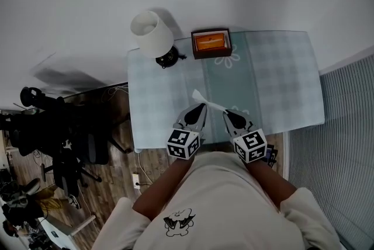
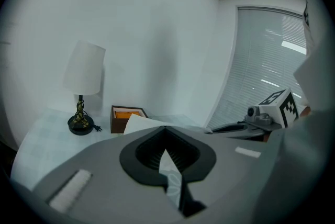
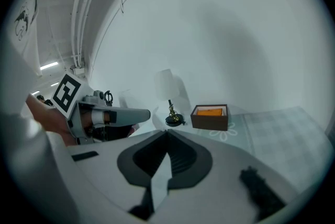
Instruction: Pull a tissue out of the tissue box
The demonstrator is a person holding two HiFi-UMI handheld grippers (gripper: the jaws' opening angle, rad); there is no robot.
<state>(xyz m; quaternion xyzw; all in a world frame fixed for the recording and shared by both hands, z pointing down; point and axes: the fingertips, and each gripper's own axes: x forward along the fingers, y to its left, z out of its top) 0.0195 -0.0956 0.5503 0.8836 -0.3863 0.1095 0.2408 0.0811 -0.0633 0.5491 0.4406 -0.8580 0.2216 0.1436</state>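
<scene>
Both tools are low at the near edge of the surface (image 1: 280, 79), right in front of the person, and the tissue (image 1: 210, 103) is strung between them. It is already out of the tissue box (image 1: 211, 43), which sits well apart at the far edge, beside the lamp (image 1: 153, 33).

The left gripper (image 1: 202, 107) has its jaws together. Its own view shows a pale strip caught in the seam and a white sheet (image 2: 140, 124) rising just past the tips, so I read that as a pinch on one end of the tissue. The right gripper (image 1: 227, 113) also has its jaws pressed together, with a white sliver in the seam in its own view, so it most likely has the other end.

Why hold it like this? With a pinch at each end the thin sheet stays spread and off the cloth instead of drooping or crumpling. Both tools tip slightly downward, which keeps the sheet in clear sight under the head camera.

The box shows its orange inside, with nothing white poking up that I can make out. My call is that the pull is done and this is the tissue being shown. The weak point is the grip, since a sheet this light could tear or slip if the hands drift apart.
</scene>
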